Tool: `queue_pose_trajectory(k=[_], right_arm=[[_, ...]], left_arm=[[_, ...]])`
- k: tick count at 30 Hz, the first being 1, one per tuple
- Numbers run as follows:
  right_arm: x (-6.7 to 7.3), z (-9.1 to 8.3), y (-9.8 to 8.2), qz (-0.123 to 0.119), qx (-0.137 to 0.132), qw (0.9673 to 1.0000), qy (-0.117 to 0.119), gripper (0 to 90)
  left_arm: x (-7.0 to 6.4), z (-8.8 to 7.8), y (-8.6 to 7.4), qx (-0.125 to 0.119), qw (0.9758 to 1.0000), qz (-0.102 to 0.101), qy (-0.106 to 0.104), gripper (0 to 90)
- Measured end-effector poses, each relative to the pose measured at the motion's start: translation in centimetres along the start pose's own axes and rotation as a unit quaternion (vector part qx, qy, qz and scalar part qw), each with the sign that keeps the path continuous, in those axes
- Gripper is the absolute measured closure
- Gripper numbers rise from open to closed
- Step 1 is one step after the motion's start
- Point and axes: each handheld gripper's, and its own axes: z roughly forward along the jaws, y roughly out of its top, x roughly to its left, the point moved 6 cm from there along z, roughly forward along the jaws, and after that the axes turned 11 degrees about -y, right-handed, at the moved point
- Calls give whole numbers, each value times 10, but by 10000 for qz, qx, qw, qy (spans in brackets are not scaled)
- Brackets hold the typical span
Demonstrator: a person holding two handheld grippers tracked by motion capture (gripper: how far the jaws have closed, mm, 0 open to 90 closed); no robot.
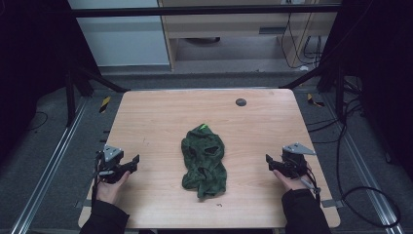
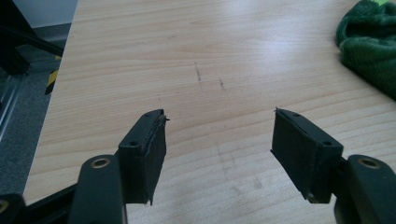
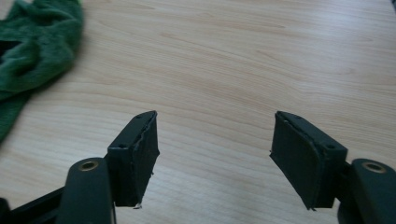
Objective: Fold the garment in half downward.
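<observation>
A crumpled dark green cloth (image 1: 204, 161) with a bright green tag at its far end lies in the middle of the wooden table (image 1: 160, 112). My left gripper (image 1: 134, 162) rests near the table's left edge, jaws open and empty, well left of the cloth. My right gripper (image 1: 269, 161) sits near the right edge, also open and empty. The cloth (image 2: 369, 44) appears at the upper right beyond the left gripper (image 2: 219, 116). In the right gripper view the cloth (image 3: 32, 51) lies at the upper left, apart from the right gripper (image 3: 215, 116).
A small dark round disc (image 1: 240, 102) sits near the table's far edge. Black frame struts (image 1: 92, 78) and cables (image 1: 350, 161) surround the table. Bare wood lies between each gripper and the cloth.
</observation>
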Motion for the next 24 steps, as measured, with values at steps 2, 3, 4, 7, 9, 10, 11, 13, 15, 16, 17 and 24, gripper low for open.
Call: queue_pose_trajectory(k=[2, 3, 4, 7, 9, 10, 11, 13, 15, 16, 17, 24], right_arm=[[3, -2, 1, 1, -2, 9999, 128, 326], [3, -2, 1, 1, -2, 9999, 128, 326], [5, -3, 2, -31, -10, 9997, 227, 337], [7, -3, 3, -9, 6, 9996, 282, 338], [10, -6, 7, -74, -32, 9992, 402, 341], [10, -6, 7, -74, -32, 9992, 402, 341], [10, -7, 8, -61, -38, 9993, 378, 341], [11, -8, 12, 4, -63, 9988, 489, 340], [14, -9, 17, -83, -65, 9983, 569, 321], [14, -9, 17, -83, -65, 9983, 569, 321], [15, -9, 20, -117, -72, 9980, 618, 314], [20, -11, 38, -126, -172, 9973, 698, 332]], left_arm=[[-3, 1, 2, -60, 10000, 20, -43, 378], [-3, 1, 2, -60, 10000, 20, -43, 382], [-5, 0, 3, -20, 10000, -14, -62, 381], [-6, -1, 6, -34, 10000, -22, -67, 373], [-7, -2, 9, -119, 9999, 35, -98, 360], [-7, -2, 10, -117, 9999, 36, -91, 360], [-8, -2, 12, -123, 9998, 5, -138, 357], [-9, -1, 14, -130, 9997, -6, -188, 353], [-11, 0, 20, -26, 9998, -3, -215, 348], [-11, 0, 20, -26, 9998, -3, -215, 345], [-13, 2, 23, -19, 9997, 23, -236, 345], [-24, 11, 43, -90, 9991, 168, -377, 326]])
